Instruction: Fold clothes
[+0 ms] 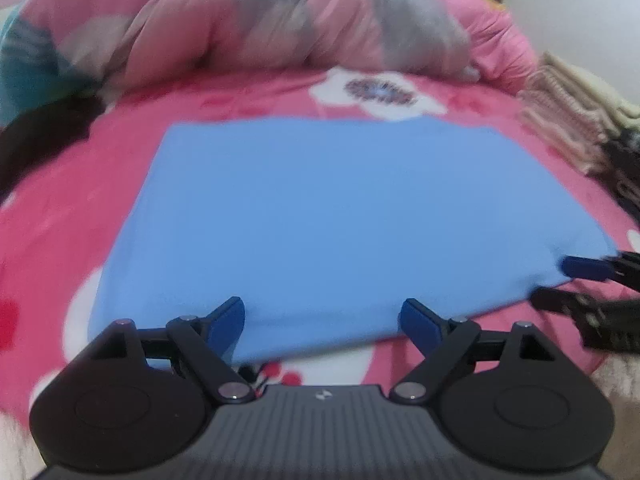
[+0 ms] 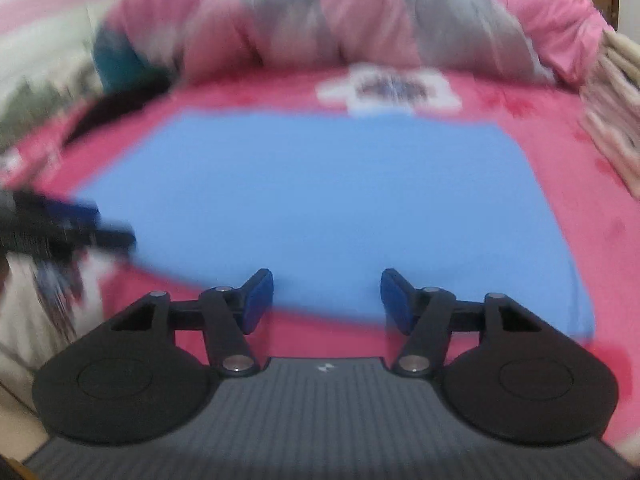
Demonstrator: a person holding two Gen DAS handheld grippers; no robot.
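A light blue garment (image 1: 320, 208) lies flat as a smooth rectangle on the pink flowered bedsheet (image 1: 60, 216). My left gripper (image 1: 322, 316) hovers over its near edge, jaws wide apart, with nothing pinched between the blue pads. At the garment's right corner, my right gripper (image 1: 560, 284) reaches in from the side, blurred. In the right wrist view the same garment (image 2: 320, 192) fills the middle. My right gripper (image 2: 326, 292) stands open at its near edge, holding nothing. The left gripper (image 2: 92, 224) shows as a dark blur at the garment's left corner.
A bunched pink and grey quilt (image 1: 280, 28) rises along the back of the bed. A pile of folded pale and striped clothes (image 1: 572, 120) sits at the right, with dark fabric below it. A dark garment (image 1: 44, 132) and something teal (image 1: 28, 68) lie at the left.
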